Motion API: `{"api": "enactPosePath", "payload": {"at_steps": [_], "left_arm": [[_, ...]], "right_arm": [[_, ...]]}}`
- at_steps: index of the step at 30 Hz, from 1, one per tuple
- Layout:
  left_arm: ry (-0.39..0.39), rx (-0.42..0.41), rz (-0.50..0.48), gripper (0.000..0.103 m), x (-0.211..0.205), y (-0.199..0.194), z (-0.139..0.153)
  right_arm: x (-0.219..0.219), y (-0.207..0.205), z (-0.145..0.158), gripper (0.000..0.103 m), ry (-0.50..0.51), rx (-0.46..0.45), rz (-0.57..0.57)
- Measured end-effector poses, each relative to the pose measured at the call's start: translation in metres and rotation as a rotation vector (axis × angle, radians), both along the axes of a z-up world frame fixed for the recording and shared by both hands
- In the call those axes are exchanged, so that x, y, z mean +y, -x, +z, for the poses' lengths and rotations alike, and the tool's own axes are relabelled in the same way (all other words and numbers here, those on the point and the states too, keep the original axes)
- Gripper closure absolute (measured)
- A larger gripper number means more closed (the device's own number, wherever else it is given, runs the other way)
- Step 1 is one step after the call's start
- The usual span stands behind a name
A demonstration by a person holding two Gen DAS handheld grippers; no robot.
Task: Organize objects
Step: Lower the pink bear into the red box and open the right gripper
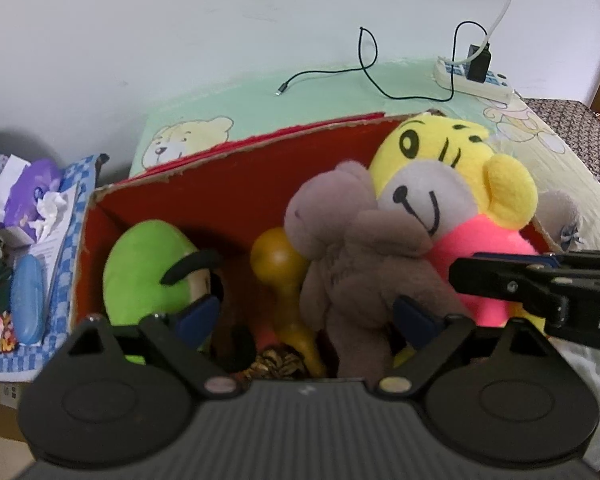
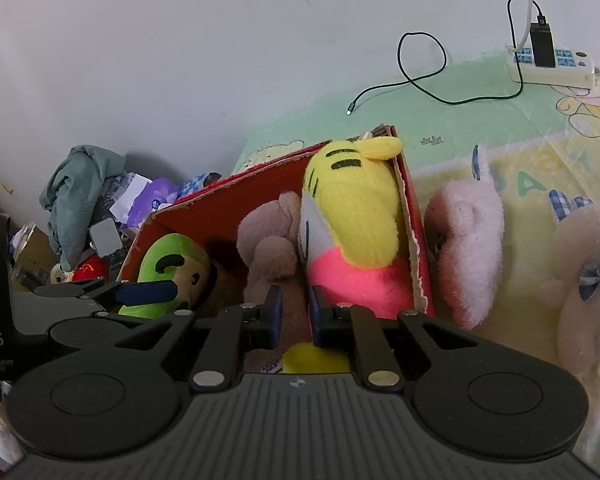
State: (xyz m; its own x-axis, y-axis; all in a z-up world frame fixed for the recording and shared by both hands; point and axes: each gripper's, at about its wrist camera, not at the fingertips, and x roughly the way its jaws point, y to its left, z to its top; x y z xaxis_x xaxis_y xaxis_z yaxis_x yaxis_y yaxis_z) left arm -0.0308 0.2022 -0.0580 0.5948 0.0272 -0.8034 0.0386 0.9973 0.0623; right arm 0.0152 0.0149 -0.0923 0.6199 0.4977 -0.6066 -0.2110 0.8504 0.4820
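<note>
1. The left gripper (image 1: 306, 316) stood wide open over the red cardboard box (image 1: 236, 172), its jaws either side of the brown teddy bear (image 1: 352, 256), not clamping it.
2. The right gripper (image 2: 293, 316) was nearly closed, empty, above that box.
3. A yellow tiger plush (image 1: 452, 184) filled the box's right end; a green plush (image 1: 148, 268) lay at its left.

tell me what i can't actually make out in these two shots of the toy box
- Bottom of the red box: hidden in both views by the toys and the gripper bodies.
- Right gripper: the jaws stand close, but whether they pinch the brown teddy is unclear, blurred in the right wrist view.
- Striped item low in the box: left wrist view, blurred and partly behind the left gripper.
- Pink plush toy: cut off by the right wrist view's edge.
</note>
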Motion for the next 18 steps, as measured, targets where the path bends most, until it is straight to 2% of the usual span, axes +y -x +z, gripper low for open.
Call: {"api": "enactPosePath", "payload": {"at_steps": [13, 18], "left_arm": [[-0.026, -0.001, 0.012, 0.008, -0.0080, 0.0048, 0.0011], [-0.014, 0.008, 0.018, 0.008, -0.0066, 0.0051, -0.0011]], "right_arm": [[-0.0032, 0.0050, 0.0002, 0.091, -0.014, -0.017, 0.000], [-0.0030, 0.0061, 0.0000, 0.092, -0.011, -0.027, -0.002]]}}
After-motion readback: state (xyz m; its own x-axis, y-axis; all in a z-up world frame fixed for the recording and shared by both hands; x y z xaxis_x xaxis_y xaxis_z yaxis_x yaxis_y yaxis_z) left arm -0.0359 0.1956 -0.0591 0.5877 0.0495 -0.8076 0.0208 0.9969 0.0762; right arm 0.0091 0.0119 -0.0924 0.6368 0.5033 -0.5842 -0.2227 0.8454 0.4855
